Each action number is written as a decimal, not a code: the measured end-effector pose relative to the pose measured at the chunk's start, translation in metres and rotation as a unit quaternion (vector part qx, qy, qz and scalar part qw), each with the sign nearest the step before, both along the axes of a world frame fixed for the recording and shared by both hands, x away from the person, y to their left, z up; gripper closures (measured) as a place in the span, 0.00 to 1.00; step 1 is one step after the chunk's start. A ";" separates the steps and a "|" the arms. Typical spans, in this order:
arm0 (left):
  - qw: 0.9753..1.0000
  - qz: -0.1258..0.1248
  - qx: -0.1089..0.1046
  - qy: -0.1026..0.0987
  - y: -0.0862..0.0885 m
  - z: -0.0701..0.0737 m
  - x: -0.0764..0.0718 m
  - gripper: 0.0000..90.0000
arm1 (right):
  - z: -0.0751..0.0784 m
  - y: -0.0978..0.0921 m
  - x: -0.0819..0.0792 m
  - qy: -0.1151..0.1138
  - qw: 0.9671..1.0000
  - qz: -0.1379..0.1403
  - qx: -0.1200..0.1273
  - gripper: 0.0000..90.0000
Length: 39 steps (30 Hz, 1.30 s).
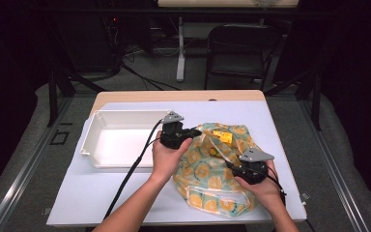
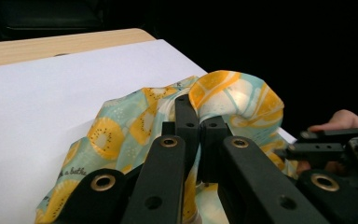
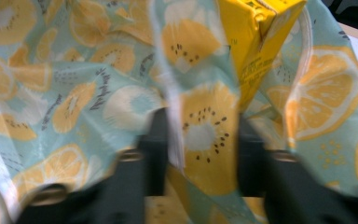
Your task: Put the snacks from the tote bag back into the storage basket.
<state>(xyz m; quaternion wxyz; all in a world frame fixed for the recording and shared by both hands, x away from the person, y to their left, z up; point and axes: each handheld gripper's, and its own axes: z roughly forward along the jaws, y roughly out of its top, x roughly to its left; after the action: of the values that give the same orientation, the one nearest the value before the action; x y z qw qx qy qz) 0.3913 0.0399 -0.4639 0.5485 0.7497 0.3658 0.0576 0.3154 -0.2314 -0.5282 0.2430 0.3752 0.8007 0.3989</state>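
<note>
— So where does the fruit-print cloth bag (image 1: 212,169) lie?

— On the white table cover (image 1: 101,183), right of the white tray (image 1: 118,140) and near the person's edge. Its mouth faces away from the person, and a yellow carton (image 1: 222,136) sits in that opening.

— And the left gripper (image 1: 196,131)?

— It reaches in from the tray side to the bag's far left rim. In the left gripper view its jaws stand nearly together with a fold of the cloth (image 2: 214,100) pinched between them, raised off the cover.

— The right gripper (image 1: 235,166)?

— It sits over the bag's right side, held in the person's right hand (image 1: 265,186). In the right gripper view, which is blurred, a strip of the printed fabric (image 3: 200,135) runs down between the two jaws, with the carton (image 3: 254,32) just beyond. The jaws stand apart on either side of that strip; whether they press it cannot be told.

— Is the tray holding anything?

— Its bare white floor shows in the high view.
</note>
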 end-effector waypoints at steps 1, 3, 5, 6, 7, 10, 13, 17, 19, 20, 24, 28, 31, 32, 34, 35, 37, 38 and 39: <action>1.000 0.001 0.001 0.000 0.000 0.000 0.000 1.00 | 0.001 -0.001 0.000 0.003 1.000 0.002 0.008 0.89; 1.000 0.001 0.002 0.002 0.000 -0.001 -0.001 1.00 | 0.007 -0.008 -0.001 -0.004 1.000 -0.007 0.029 0.98; 1.000 0.005 0.009 0.000 0.000 -0.002 -0.001 1.00 | 0.011 -0.012 0.000 -0.009 0.999 -0.017 0.038 0.99; 1.000 0.008 0.009 -0.001 -0.001 -0.004 -0.001 1.00 | 0.016 -0.018 0.001 -0.018 0.997 -0.030 0.062 0.99; 1.000 0.011 0.011 -0.001 -0.003 -0.006 -0.001 1.00 | 0.020 -0.023 0.003 -0.025 0.996 -0.040 0.080 0.99; 1.000 0.022 0.022 -0.002 -0.007 -0.011 -0.001 0.99 | 0.030 -0.034 0.013 -0.033 0.991 -0.069 0.110 1.00; 0.998 0.055 0.031 0.003 -0.014 -0.017 0.001 0.95 | 0.043 -0.038 0.040 -0.029 0.986 -0.093 0.134 1.00; 0.991 0.122 0.046 0.027 -0.022 -0.028 0.009 0.95 | 0.044 -0.040 0.075 0.011 0.981 -0.120 0.152 0.99; 0.990 0.128 0.050 0.028 -0.025 -0.030 0.011 0.94 | 0.039 -0.043 0.090 0.036 0.978 -0.132 0.156 0.99; 0.990 0.128 0.059 0.030 -0.027 -0.033 0.012 0.94 | 0.039 -0.043 0.090 0.036 0.978 -0.132 0.156 0.99; 0.985 0.136 0.107 0.024 -0.040 -0.053 0.014 0.92 | 0.018 -0.045 0.108 0.089 0.974 -0.160 0.131 0.99; 0.980 0.141 0.136 0.029 -0.047 -0.075 0.012 0.91 | -0.014 -0.039 0.114 0.132 0.972 -0.175 0.079 0.99; 0.977 0.143 0.156 0.035 -0.046 -0.087 0.014 0.90 | -0.026 -0.039 0.111 0.149 0.971 -0.171 0.072 0.96; 0.977 0.143 0.156 0.035 -0.046 -0.087 0.014 0.89 | -0.026 -0.039 0.111 0.149 0.971 -0.171 0.072 0.96; 0.975 0.138 0.171 0.028 -0.047 -0.092 0.013 0.88 | -0.029 -0.041 0.107 0.139 0.972 -0.170 0.080 0.91; 0.976 0.136 0.171 0.023 -0.048 -0.093 0.012 0.83 | -0.028 -0.042 0.104 0.134 0.972 -0.173 0.087 0.84; 0.978 0.123 0.167 0.014 -0.048 -0.089 0.006 0.76 | -0.022 -0.043 0.094 0.122 0.974 -0.165 0.096 0.65; 0.978 0.123 0.167 0.014 -0.048 -0.089 0.006 0.74 | -0.022 -0.043 0.094 0.122 0.974 -0.165 0.096 0.65; 0.979 0.121 0.165 0.010 -0.047 -0.085 0.003 0.74 | -0.019 -0.042 0.090 0.109 0.975 -0.164 0.099 0.59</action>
<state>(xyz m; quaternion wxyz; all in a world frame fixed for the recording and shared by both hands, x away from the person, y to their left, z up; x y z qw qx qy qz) 0.3946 -0.0070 -0.5492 0.4027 0.7804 0.4451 0.1752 0.4051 -0.2737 -0.5473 0.1783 0.5650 0.7060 0.3880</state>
